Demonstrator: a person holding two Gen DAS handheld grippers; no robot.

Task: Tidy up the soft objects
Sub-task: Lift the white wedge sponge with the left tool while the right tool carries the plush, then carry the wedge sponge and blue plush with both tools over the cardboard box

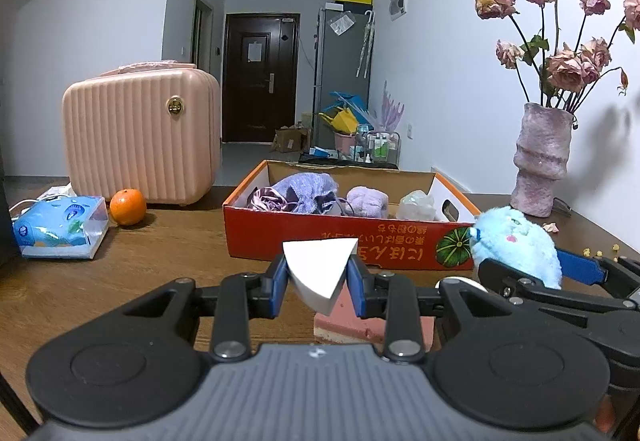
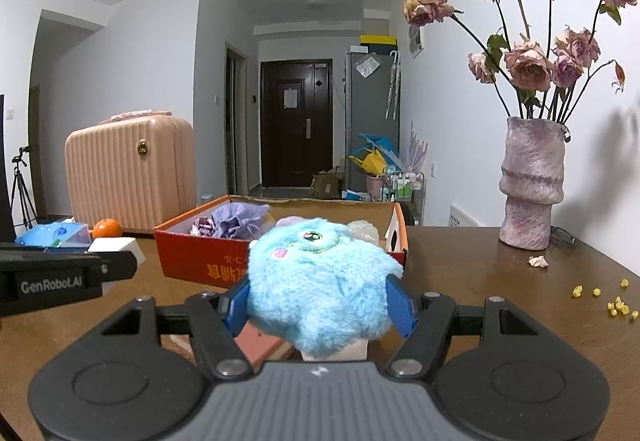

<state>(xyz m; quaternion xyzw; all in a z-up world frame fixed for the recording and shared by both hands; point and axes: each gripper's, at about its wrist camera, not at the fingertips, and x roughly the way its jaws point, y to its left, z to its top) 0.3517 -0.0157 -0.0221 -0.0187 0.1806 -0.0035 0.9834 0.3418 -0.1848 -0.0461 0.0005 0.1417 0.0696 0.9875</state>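
though near box (image 1: pixel 352 237), open tabletop (image 1: pixel 168 253)

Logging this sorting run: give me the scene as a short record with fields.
left gripper: shut on a white wedge-shaped sponge
right gripper: shut on a blue plush toy
target box: red cardboard box, open top, on the wooden table
box contents: purple knit pouch, lilac soft item, pale crumpled item
below the grippers: pink block on the table
left of box: orange, tissue pack, pink suitcase
right of box: vase of dried roses
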